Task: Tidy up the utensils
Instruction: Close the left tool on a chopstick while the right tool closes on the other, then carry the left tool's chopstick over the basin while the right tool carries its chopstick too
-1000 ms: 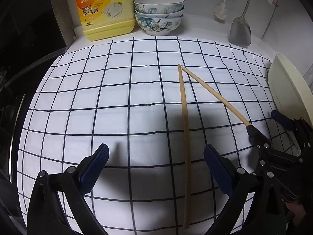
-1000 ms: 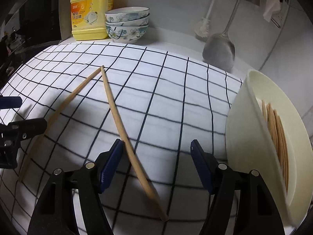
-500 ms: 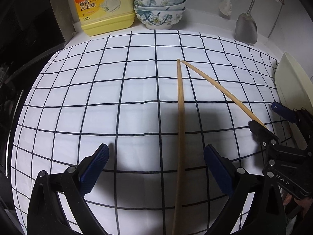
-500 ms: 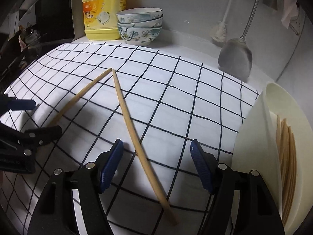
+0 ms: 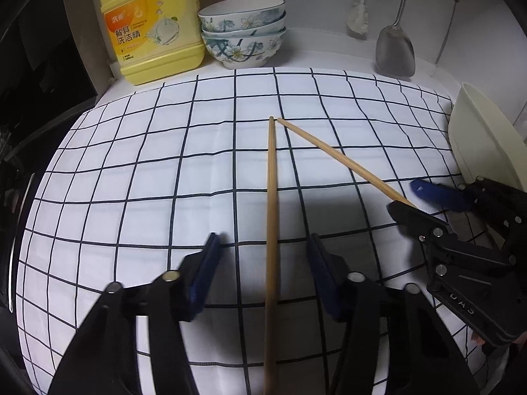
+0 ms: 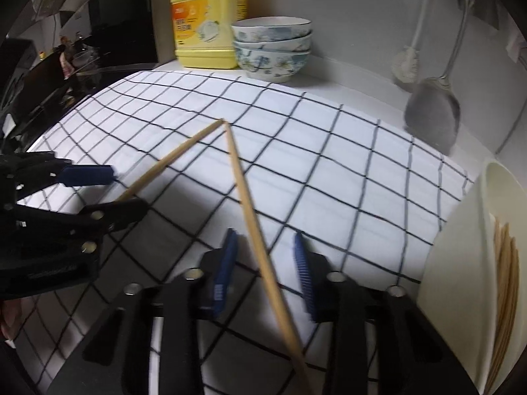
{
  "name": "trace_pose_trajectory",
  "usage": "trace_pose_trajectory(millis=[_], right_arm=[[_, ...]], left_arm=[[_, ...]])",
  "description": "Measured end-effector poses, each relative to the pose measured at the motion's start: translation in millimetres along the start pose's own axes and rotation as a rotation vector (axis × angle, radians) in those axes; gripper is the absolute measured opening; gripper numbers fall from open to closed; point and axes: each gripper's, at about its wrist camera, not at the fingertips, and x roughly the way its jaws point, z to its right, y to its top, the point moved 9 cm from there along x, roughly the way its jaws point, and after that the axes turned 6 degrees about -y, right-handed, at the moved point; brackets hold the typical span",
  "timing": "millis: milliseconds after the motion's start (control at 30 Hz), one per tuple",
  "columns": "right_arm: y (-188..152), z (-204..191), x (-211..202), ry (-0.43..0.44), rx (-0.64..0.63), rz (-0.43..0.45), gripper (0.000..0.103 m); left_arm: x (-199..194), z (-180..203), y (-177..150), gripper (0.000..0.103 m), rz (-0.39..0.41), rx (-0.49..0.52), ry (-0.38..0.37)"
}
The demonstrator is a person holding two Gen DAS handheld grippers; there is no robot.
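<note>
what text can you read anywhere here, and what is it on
"餐具洗洁精" on the orange label of the yellow detergent bottle.
"洗" plus one more character in the brand box above it; the second is too blurred to be sure of.
Small print under the big characters: too small to read.
"DAS", embossed and seen upside down, on the right gripper.

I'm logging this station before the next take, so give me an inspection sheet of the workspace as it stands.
Surface: checked cloth over a white counter.
Job's things: two chopsticks, left chopstick and right chopstick, far tips nearly touching; cream holder with more chopsticks inside.
Clutter: yellow detergent jug, three stacked bowls.
Grippers: left gripper open, astride the left chopstick; right gripper open, astride the right chopstick.
Cables: thin cord on the wall.
Surroundings: hanging metal spatula, hanging brush.
</note>
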Motion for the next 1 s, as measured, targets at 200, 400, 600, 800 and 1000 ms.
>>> trace_pose_trajectory(millis=[200, 400, 600, 800, 1000], right_arm=[[0, -10, 0, -0.003, -0.004, -0.015, 0.006], [-6, -8, -6, 0.005, 0.107, -0.034, 0.006], [-18, -17, -28, 0.02, 0.232, -0.035, 0.006], [-27, -30, -52, -0.016, 0.294, -0.042, 0.006], [-27, -30, -88, -0.048, 0.396, -0.019, 0.006]], left_arm=[[-1, 1, -1, 0.007, -0.009, 0.001, -0.017], [-8, 0, -12, 0.007, -0.044, 0.0, -0.062], [-24, -4, -25, 0.007, -0.072, 0.011, -0.105], [-49, -6, -30, 0.007, -0.083, 0.07, -0.128], [-82, -1, -25, 0.007, -0.051, 0.163, -0.176]])
